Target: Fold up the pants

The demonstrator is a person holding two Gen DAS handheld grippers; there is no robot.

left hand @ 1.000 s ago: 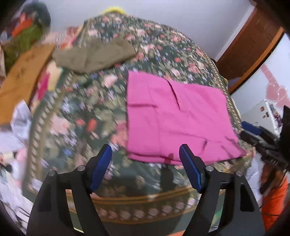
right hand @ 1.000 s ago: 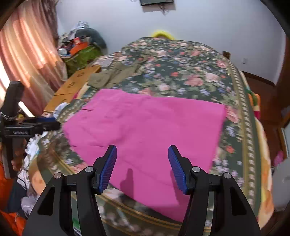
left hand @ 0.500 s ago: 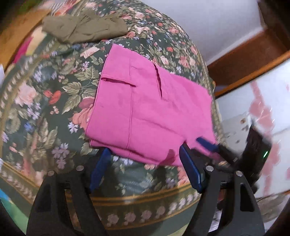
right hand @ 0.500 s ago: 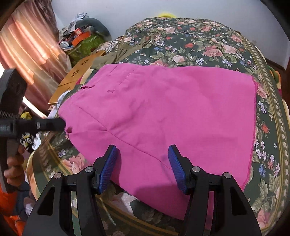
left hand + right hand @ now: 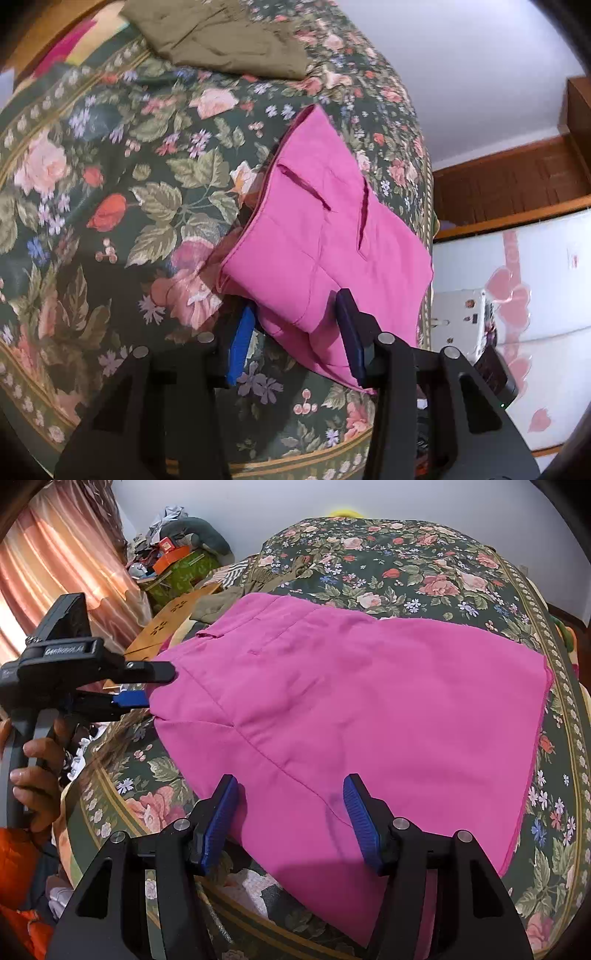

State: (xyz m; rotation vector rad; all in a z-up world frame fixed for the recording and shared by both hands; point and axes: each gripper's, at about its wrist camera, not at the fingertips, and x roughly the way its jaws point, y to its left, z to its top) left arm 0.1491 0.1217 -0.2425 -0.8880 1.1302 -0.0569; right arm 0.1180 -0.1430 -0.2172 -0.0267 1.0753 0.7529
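I counted one floral bedspread (image 5: 424, 565), one pair of pink pants (image 5: 369, 709) spread flat across its near edge, one olive garment (image 5: 221, 40) beyond. My left gripper (image 5: 295, 334) straddled a lifted corner, jaws apart; my right gripper (image 5: 290, 812) hovered parted above the hem.
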